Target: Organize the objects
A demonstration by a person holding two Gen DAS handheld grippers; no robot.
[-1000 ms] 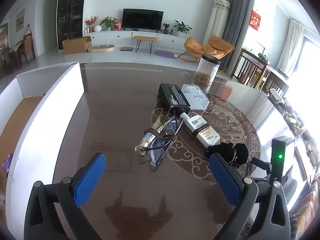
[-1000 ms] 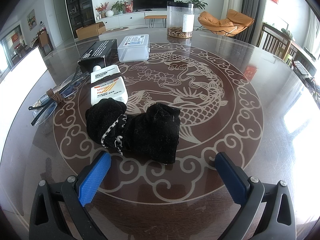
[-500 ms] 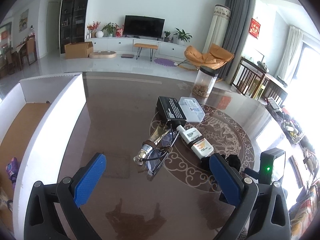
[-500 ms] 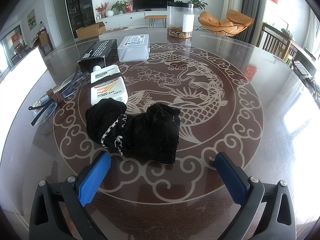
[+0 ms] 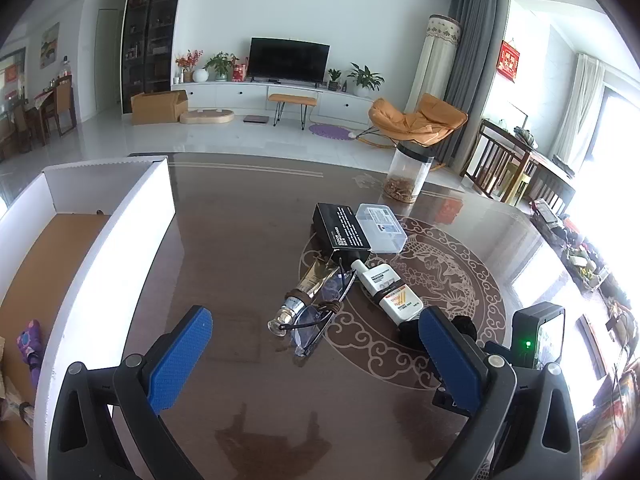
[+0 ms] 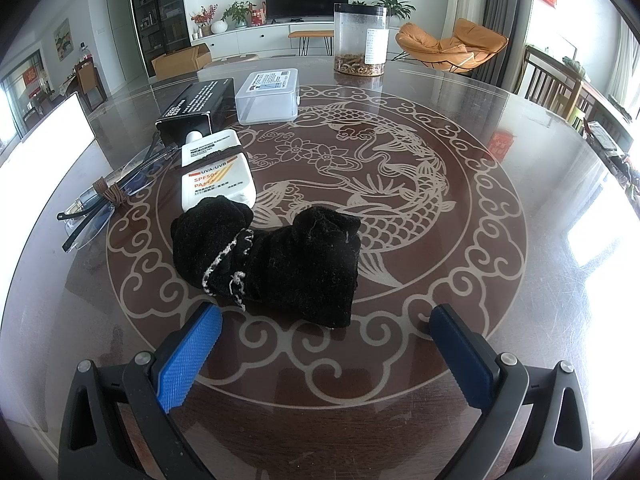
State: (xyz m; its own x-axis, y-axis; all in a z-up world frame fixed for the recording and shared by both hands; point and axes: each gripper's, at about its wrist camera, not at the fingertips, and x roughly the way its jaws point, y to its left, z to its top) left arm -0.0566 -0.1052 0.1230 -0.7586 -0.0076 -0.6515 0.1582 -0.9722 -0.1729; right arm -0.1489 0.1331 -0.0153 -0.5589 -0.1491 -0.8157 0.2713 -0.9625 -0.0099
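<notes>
A rolled black sock point(image 6: 276, 264) lies on the round table just ahead of my open, empty right gripper point(image 6: 324, 328). Behind it lie a white sunscreen tube point(image 6: 214, 172), folded glasses point(image 6: 108, 196), a black box point(image 6: 196, 106) and a clear plastic case point(image 6: 268, 94). My left gripper point(image 5: 316, 344) is open and empty, held above the table. Ahead of it are the glasses point(image 5: 320, 312), a small glass bottle point(image 5: 304, 296), the sunscreen tube point(image 5: 390, 292), the black box point(image 5: 342, 230) and the clear case point(image 5: 380, 226). The sock point(image 5: 412, 330) is partly hidden behind its right finger.
A white cardboard box point(image 5: 96, 248) with a brown floor stands at the table's left and holds a purple item point(image 5: 28, 340). A clear jar point(image 6: 360, 40) with a black lid stands at the far edge. The right gripper's body point(image 5: 536, 336) shows at lower right.
The left gripper has risen and pulled back, so the objects look smaller and more of the white box shows. The right gripper has not moved.
</notes>
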